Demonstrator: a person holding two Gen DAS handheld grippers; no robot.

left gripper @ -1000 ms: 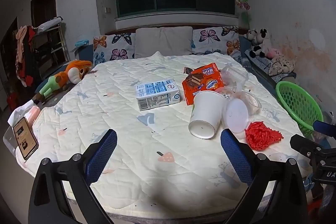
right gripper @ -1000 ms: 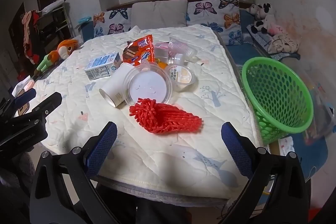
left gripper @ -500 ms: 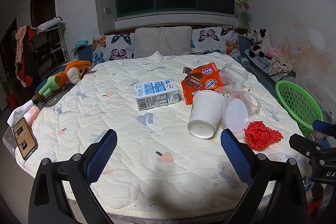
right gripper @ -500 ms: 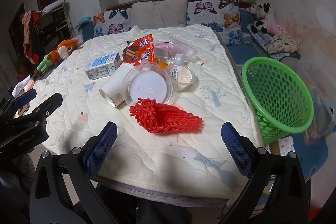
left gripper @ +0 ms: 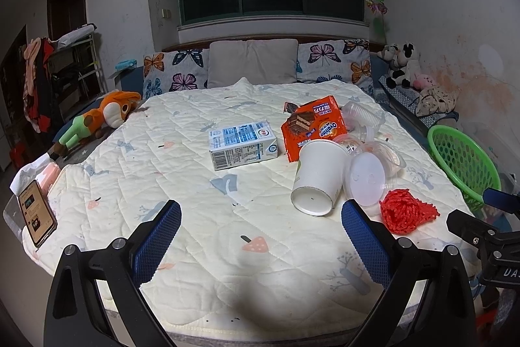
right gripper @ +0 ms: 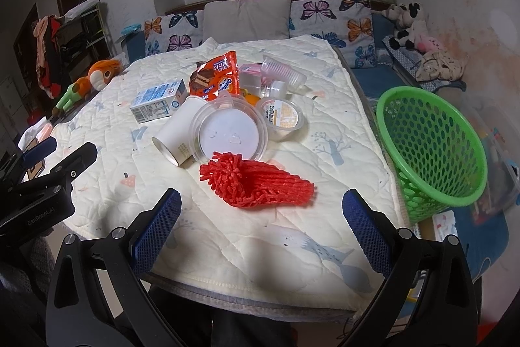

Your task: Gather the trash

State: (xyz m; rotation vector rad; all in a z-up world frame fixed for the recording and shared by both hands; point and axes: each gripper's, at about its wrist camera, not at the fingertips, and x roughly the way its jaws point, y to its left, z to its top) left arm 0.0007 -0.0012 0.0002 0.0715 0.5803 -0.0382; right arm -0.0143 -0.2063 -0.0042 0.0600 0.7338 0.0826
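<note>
1. Hovering over the near edge of the bed point(left gripper: 182, 171), the left tongs point(left gripper: 260, 236) stood wide apart and held nothing in the left wrist view.
2. Bare quilt lay between the left tongs and the trash, and the left half of the bed was open as far as the phone point(left gripper: 35, 217) at its left edge.
3. A milk carton point(left gripper: 242, 143) lay on its side near the bed's middle, long axis running left to right.
4. Just right of it, a white paper cup point(left gripper: 320, 176) lay tipped over, base toward the camera and mouth toward the orange snack wrapper point(left gripper: 312, 126).
5. A clear round lid point(left gripper: 365, 179) leaned against the cup, and a red mesh net point(left gripper: 406, 212) lay near the bed's right edge.
6. The green basket point(left gripper: 461, 165) sat off the bed's right side.
7. In the right wrist view, the right tongs point(right gripper: 260, 230) were also spread apart and empty, above the bed's near edge.
8. The red mesh net point(right gripper: 256, 181) lay closest ahead, long axis left to right, frayed end pointing left, touching the clear round lid point(right gripper: 230, 129).
9. Open quilt lay between the net and the bed's right edge, beyond which the green basket point(right gripper: 432, 139) stood tilted, mouth facing the bed.
10. The left tongs point(right gripper: 48, 171) showed at the left edge.
</note>
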